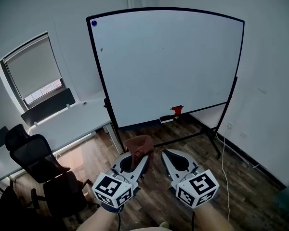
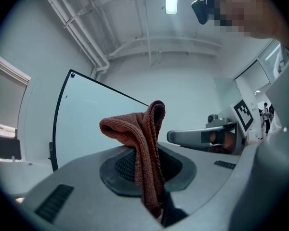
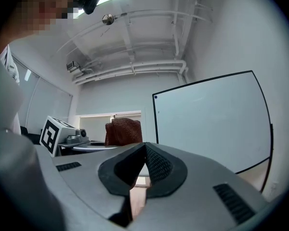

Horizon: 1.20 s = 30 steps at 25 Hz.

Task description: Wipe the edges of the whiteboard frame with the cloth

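The whiteboard (image 1: 168, 61) has a thin black frame (image 1: 99, 66) and stands on a wheeled stand ahead of me. Its surface is nearly blank. A brown knitted cloth (image 1: 139, 145) sticks up from my left gripper (image 1: 142, 155), which is shut on it below the board's lower left corner. In the left gripper view the cloth (image 2: 143, 134) folds over between the jaws, with the whiteboard (image 2: 91, 124) behind it. My right gripper (image 1: 165, 153) is beside the left one, shut and holding nothing. In the right gripper view the right gripper (image 3: 145, 146) points at the whiteboard (image 3: 212, 119), and the cloth (image 3: 123, 131) shows to its left.
A red object (image 1: 177, 110) and a small eraser (image 1: 166, 119) rest on the board's tray. The stand's black legs (image 1: 213, 139) reach onto the wood floor, with a white cable (image 1: 224, 153) beside them. Black office chairs (image 1: 36, 155) and a white desk (image 1: 72, 124) are at the left, under a window.
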Motion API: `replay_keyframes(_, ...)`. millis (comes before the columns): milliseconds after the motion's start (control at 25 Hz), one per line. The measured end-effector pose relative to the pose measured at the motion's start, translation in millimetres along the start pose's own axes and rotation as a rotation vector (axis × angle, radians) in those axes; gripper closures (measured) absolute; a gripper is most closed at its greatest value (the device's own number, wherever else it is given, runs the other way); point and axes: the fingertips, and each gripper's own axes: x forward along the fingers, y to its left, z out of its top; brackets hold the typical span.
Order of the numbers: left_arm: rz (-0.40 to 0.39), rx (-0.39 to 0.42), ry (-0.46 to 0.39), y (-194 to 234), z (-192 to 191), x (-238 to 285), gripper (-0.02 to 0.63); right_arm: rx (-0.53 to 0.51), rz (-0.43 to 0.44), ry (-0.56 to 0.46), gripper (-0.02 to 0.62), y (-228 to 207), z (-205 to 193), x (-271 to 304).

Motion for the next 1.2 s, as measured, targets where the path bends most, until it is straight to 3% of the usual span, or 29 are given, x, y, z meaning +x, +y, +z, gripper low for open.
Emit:
replay_keyframes(320,0.053,0.001,-0.008,12,12,12,0.540,0.000,0.056,-0.003,0.592,-16,9,9)
replay_keyframes(600,0.069,-0.011,-0.026,52,22,33,0.540,0.019,0.084,-0.021,0.592,-36,19,47)
replay_keyframes(840,0.048,-0.032,-0.053,109,28,65,0.540,-0.002,0.088,-0.029,0.592,-61,26,104)
replay_keyframes(1200,0.027,0.000,-0.104,221,65,112,0.540,-0.025,0.100,-0.072,0.592,-90,56,218)
